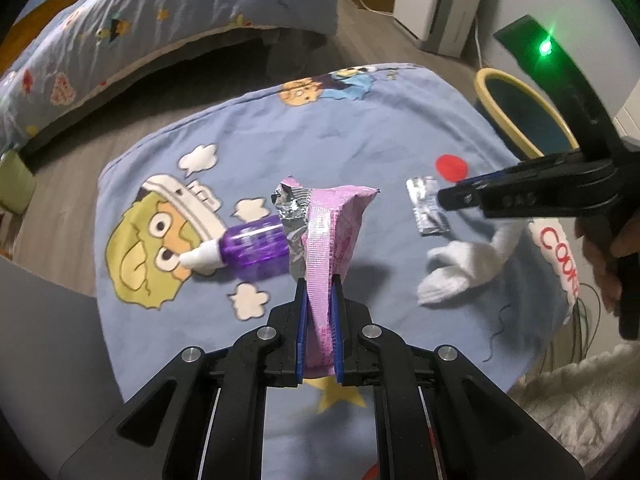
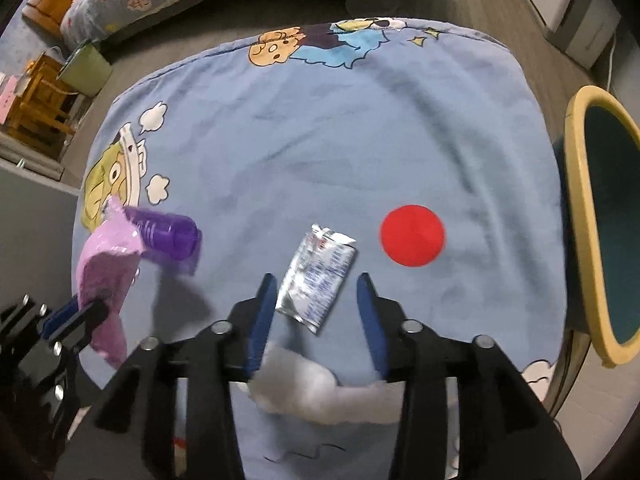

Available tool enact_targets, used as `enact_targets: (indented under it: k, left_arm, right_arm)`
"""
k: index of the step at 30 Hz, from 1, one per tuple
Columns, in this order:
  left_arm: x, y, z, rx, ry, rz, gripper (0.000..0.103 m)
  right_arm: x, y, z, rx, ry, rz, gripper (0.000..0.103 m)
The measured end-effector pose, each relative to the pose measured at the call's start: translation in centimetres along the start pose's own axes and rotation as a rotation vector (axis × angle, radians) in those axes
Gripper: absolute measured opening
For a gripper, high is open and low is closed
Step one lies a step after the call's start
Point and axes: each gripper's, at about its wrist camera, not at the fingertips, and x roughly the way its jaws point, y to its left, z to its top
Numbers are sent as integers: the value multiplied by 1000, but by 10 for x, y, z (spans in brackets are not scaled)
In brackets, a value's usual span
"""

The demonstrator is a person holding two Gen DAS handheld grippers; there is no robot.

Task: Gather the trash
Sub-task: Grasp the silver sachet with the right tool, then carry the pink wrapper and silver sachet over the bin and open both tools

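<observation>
My left gripper is shut on a pink snack bag, which hangs a little above the blue cartoon blanket. A purple bottle with a white cap lies just left of the bag. In the right wrist view the bag, the bottle and the left gripper show at the left. My right gripper points down and stands open over a flat silver wrapper; the wrapper lies on the blanket between the fingers, untouched by the pads. From the left wrist view the wrapper sits at the right gripper's tips.
A bin with a yellow rim stands beside the blanket at the right, its rim also in the left wrist view. A white sock lies near the wrapper. A red round spot shows on the blanket. Bedding lies beyond.
</observation>
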Motion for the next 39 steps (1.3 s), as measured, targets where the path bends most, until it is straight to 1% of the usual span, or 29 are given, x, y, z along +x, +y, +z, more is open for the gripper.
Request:
enact_targets:
  k: [4, 6, 7, 9, 11, 16, 21, 24, 25, 26, 28, 31, 34, 37, 39]
  left_arm:
    - [-2, 10, -4, -9, -2, -1, 11]
    - [-3, 14, -5, -15, 0, -7, 11]
    - [-3, 15, -6, -17, 0, -10, 11]
    - [-5, 16, -6, -14, -5, -12, 11]
    - [-5, 15, -5, -11, -7, -9, 11]
    - [-7, 13, -2, -10, -19, -4, 11]
    - [-12, 7, 3, -1, -45, 6, 11]
    - [-11, 1, 6, 15, -49, 19, 11]
    - [-10, -1, 7, 17, -50, 19, 11]
    - [-10, -3, 8, 18, -51, 19, 11]
    - [-9, -11, 12, 29, -58, 25, 11]
    - [-9, -24, 19, 45, -72, 28, 11]
    - [-14, -40, 28, 55, -91, 7, 11]
    - [-20, -59, 36, 96, -113, 3, 11]
    - [-22, -74, 45, 121, -120, -11, 11]
  right_arm:
    - [15, 15, 5, 33, 17, -48, 45]
    - [22, 21, 5, 24, 21, -89, 44]
    - [24, 28, 5, 1, 9, -117, 44]
    - [28, 37, 6, -36, 8, -157, 33]
    - [29, 42, 4, -60, 1, -194, 30]
    - [25, 38, 3, -32, 1, -137, 30]
    - [-13, 30, 1, 1, -53, -45, 30]
    - [-37, 15, -5, -7, -80, -19, 30]
    - [-44, -2, -1, -13, -93, -18, 30]
    - [-56, -10, -1, -20, -108, -24, 30]
    - [-65, -16, 1, -38, -140, -43, 30]
    - [-98, -33, 12, -43, -182, -45, 30]
    - [-119, -49, 13, -49, -216, -50, 30]
    - [-143, -73, 11, -63, -246, -79, 30]
    - [-154, -97, 9, -54, -259, -93, 30]
